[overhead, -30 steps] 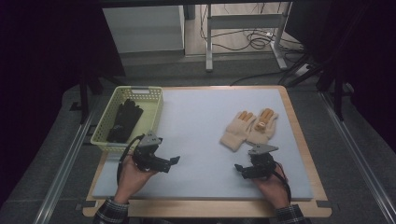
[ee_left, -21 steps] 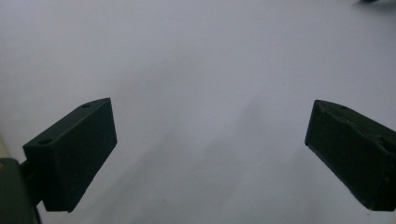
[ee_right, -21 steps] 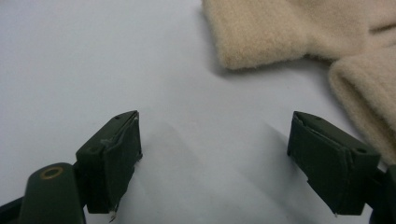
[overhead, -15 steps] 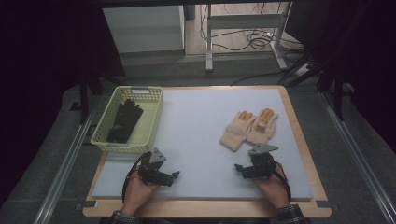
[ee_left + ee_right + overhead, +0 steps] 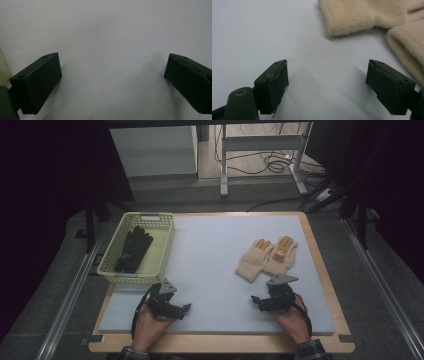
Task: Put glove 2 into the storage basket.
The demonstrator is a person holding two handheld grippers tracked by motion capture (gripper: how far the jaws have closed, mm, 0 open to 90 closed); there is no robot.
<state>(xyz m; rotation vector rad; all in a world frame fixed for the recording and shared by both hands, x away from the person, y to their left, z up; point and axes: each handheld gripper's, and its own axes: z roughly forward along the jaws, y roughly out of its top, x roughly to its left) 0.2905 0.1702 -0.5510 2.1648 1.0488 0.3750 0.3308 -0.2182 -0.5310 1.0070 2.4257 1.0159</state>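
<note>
Clearly your right gripper (image 5: 257, 301) sat wide open and empty on the desk (image 5: 210, 270), the cream gloves (image 5: 267, 255) just at its twelve o'clock, and closing too shallowly could have pinched one cuff only.

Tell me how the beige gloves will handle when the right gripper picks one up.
The beige gloves look like soft fleece lying flat, so one will probably droop from the right gripper. They overlap, so lifting one may drag the other. Probably light.
</note>
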